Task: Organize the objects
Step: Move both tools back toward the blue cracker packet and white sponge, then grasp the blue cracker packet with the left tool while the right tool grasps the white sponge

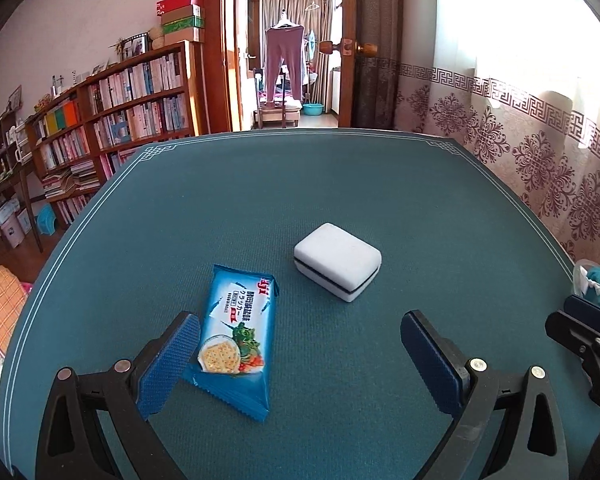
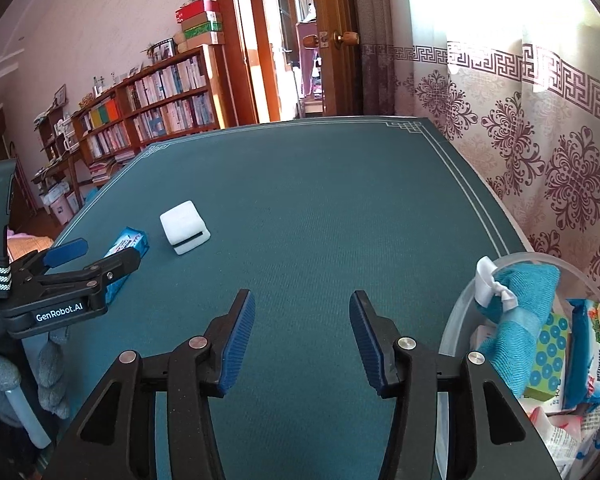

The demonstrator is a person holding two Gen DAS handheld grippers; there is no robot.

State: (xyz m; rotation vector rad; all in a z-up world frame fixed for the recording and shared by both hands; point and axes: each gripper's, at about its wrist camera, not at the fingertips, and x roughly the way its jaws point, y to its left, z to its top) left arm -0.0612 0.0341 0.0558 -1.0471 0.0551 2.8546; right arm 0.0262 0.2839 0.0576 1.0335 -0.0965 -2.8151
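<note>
A blue cracker packet lies flat on the green table mat. My left gripper stands open around it: the left pad is right beside the packet's edge and the right pad is far off. A white box with a dark seam sits just beyond. In the right wrist view my right gripper is open over bare mat with nothing between its fingers. The left gripper, the packet and the white box show at the left.
A clear plastic bin at the table's near right holds a teal cloth, a green dotted box and several snack packets. A patterned curtain runs along the right edge. Bookshelves and an open doorway lie beyond the far edge. A gloved hand holds the left gripper.
</note>
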